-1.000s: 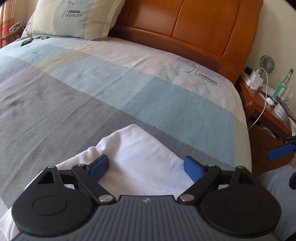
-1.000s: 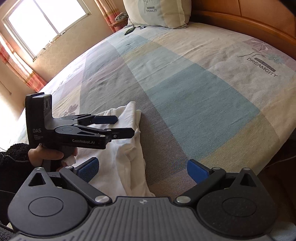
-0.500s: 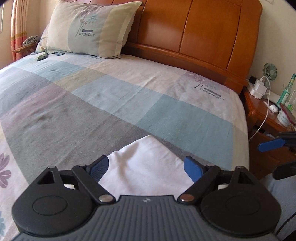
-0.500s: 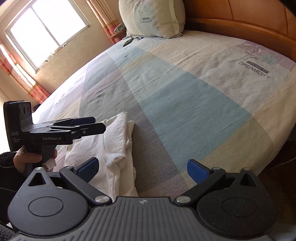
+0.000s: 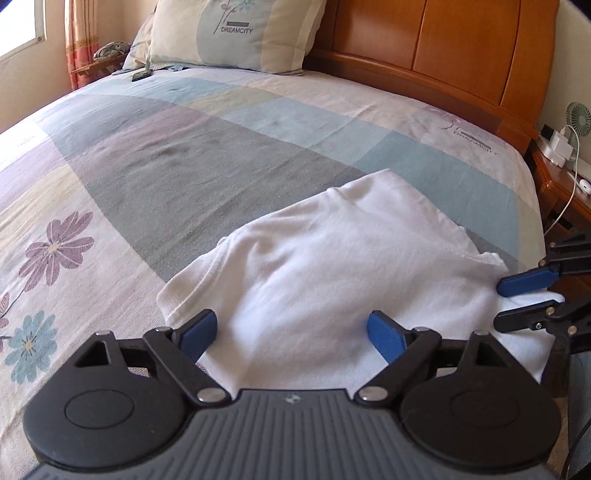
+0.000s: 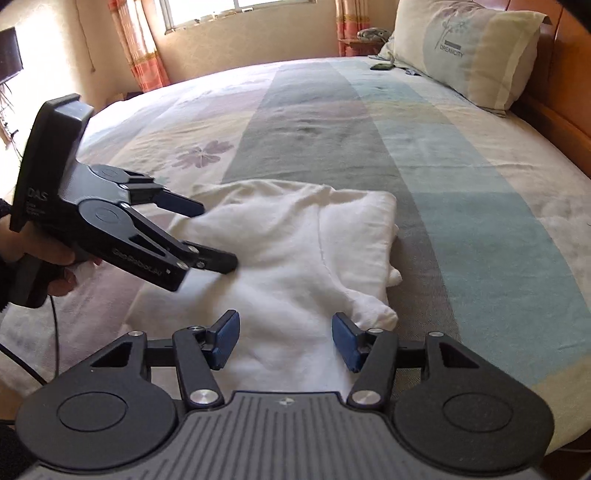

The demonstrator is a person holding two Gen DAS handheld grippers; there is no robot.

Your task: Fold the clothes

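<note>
A white garment (image 5: 332, 266), folded into a loose, rumpled bundle, lies on the bed (image 5: 192, 155) near its edge, on the grey and blue bands of the striped, flowered bedspread. The left hand-held gripper (image 5: 291, 332) hovers low at the near side of the bundle with its blue-padded fingers spread wide apart, gripping nothing; the cloth shows in the gap between them. From the right wrist view the same left hand-held gripper (image 6: 210, 236) reaches in from the left, its tips over the garment's (image 6: 295, 258) left part, whether touching it I cannot tell. The right hand-held gripper (image 6: 284, 339) is also apart, its two blue pads straddling the near edge of the cloth without clamping it; in the left wrist view its fingertips (image 5: 524, 284) sit at the bundle's right corner. A pillow (image 5: 236, 33) printed DREAMCITY leans against the wooden headboard (image 5: 443, 48), and a small fan (image 5: 578, 114) stands on the nightstand (image 5: 554, 177) beside the bed.
</note>
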